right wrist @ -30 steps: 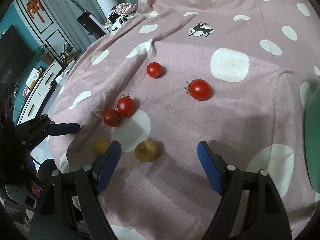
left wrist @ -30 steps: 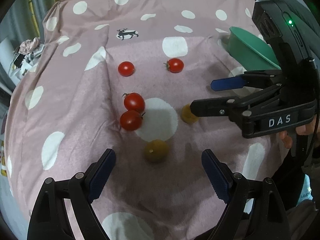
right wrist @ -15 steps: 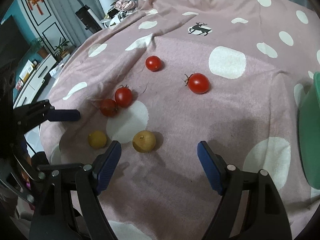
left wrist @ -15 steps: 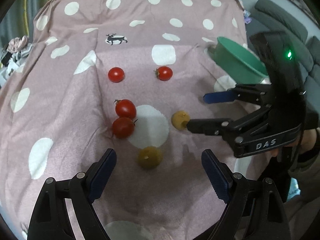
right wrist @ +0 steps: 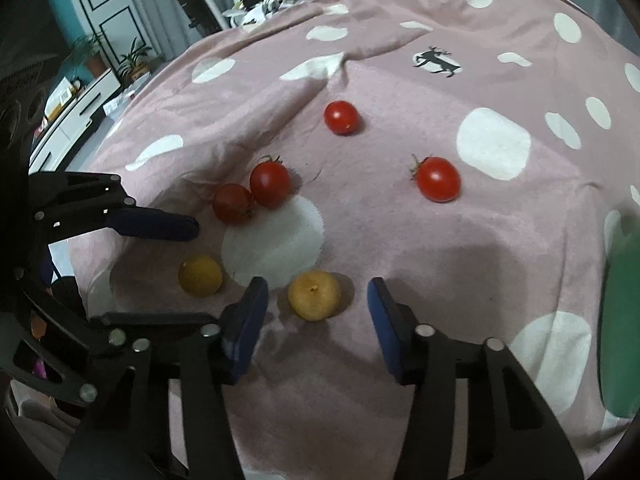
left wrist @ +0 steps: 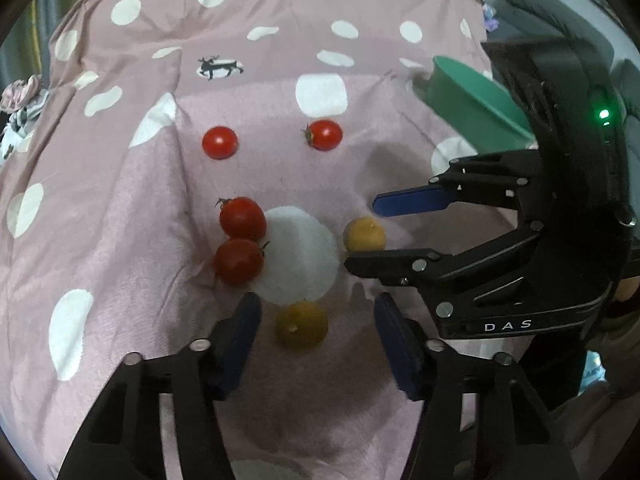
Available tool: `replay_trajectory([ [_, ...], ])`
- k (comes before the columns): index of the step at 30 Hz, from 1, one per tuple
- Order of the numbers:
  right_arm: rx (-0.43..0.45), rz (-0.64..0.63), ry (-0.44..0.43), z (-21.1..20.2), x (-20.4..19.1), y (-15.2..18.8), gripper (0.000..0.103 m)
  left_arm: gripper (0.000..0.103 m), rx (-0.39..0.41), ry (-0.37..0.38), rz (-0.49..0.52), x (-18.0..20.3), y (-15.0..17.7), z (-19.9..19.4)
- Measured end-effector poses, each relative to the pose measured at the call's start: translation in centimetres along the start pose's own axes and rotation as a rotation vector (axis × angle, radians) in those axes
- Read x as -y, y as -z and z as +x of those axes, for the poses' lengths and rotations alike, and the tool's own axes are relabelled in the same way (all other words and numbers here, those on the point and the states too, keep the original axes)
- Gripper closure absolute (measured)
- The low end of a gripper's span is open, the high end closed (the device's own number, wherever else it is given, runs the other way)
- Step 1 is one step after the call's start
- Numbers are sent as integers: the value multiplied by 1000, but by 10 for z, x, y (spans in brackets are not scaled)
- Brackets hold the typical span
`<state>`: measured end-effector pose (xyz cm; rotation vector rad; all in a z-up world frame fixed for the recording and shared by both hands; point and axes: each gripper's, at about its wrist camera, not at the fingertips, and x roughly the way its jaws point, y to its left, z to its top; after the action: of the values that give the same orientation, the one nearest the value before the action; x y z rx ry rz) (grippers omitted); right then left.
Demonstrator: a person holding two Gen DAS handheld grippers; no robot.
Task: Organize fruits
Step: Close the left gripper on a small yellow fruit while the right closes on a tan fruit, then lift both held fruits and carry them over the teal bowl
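Several red cherry tomatoes and two yellow ones lie on a pink polka-dot cloth (left wrist: 120, 208). My left gripper (left wrist: 316, 328) is open, its jaws on either side of a yellow tomato (left wrist: 302, 325) without touching. My right gripper (right wrist: 316, 300) is open around the other yellow tomato (right wrist: 315, 295), which also shows in the left wrist view (left wrist: 365, 234). Two red tomatoes (left wrist: 242, 218) touch each other at the left; two more (left wrist: 219, 142) (left wrist: 325, 134) lie farther back. The right gripper (left wrist: 362, 234) shows in the left wrist view.
A green bowl (left wrist: 476, 100) stands at the right edge of the cloth; it also shows in the right wrist view (right wrist: 620, 320). Room furniture and plants (right wrist: 132, 56) lie beyond the cloth's left side.
Both grippers have moved forward and down, and each now has a yellow tomato between its open jaws. The jaws look somewhat narrower than before. The fruits have not moved.
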<state>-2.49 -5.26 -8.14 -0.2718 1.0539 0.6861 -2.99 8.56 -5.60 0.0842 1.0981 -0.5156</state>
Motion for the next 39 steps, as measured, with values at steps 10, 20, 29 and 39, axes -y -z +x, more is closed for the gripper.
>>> replay_trajectory([
  [10, -5, -4, -9, 7, 0, 0, 75, 74, -37, -47, -3, -4, 1, 13],
  [20, 67, 71, -48, -24, 11, 15, 75, 74, 19, -14, -40, 2, -4, -1],
  [29, 162, 156, 18, -70, 45, 37, 75, 74, 71, 33, 5, 38, -37, -4],
  [39, 286, 293, 210, -129, 111, 67, 75, 74, 150, 128, 99, 102, -105, 0],
])
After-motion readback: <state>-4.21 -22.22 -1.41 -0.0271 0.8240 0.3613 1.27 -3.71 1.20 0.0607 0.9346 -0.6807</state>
